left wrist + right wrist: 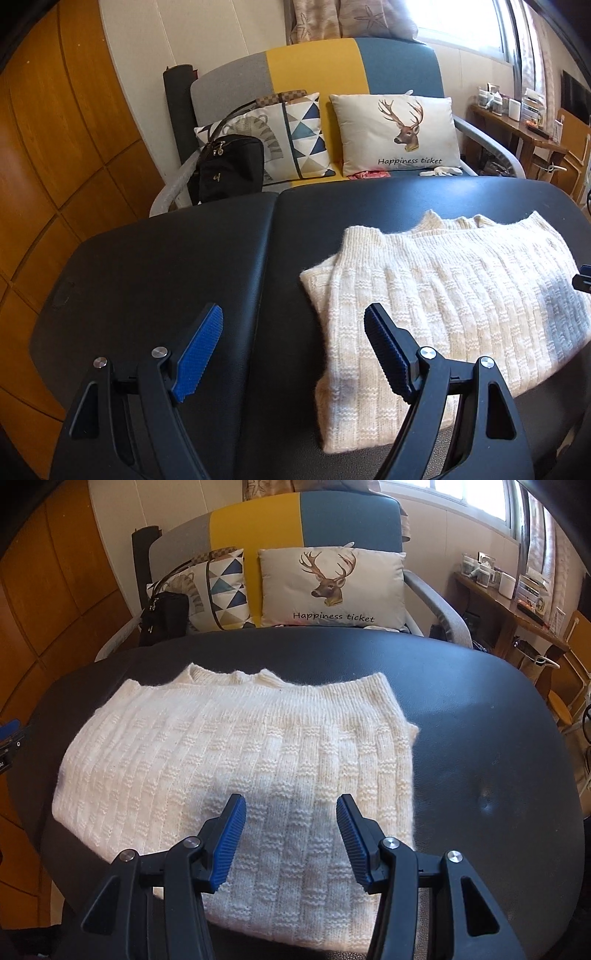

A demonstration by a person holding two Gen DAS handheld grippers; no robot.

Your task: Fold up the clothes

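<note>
A cream ribbed knit sweater [443, 291] lies folded into a rectangle on the black padded table [166, 266]. In the right wrist view the same sweater [229, 746] fills the middle of the table [480, 716]. My left gripper [293, 323] hangs open above the sweater's near left corner, one blue pad over bare table and the other over the knit, with nothing between them. My right gripper [291, 812] hovers open over the sweater's near edge, holding nothing. The tip of the other gripper [583, 280] shows at the right edge of the left wrist view.
Behind the table stands a grey, yellow and blue sofa [314, 62] with a deer cushion [399, 133], a patterned cushion [295, 140] and a black bag [229, 166]. A wooden side table [509, 605] with small items is at the right. Wooden panelling [48, 166] lines the left.
</note>
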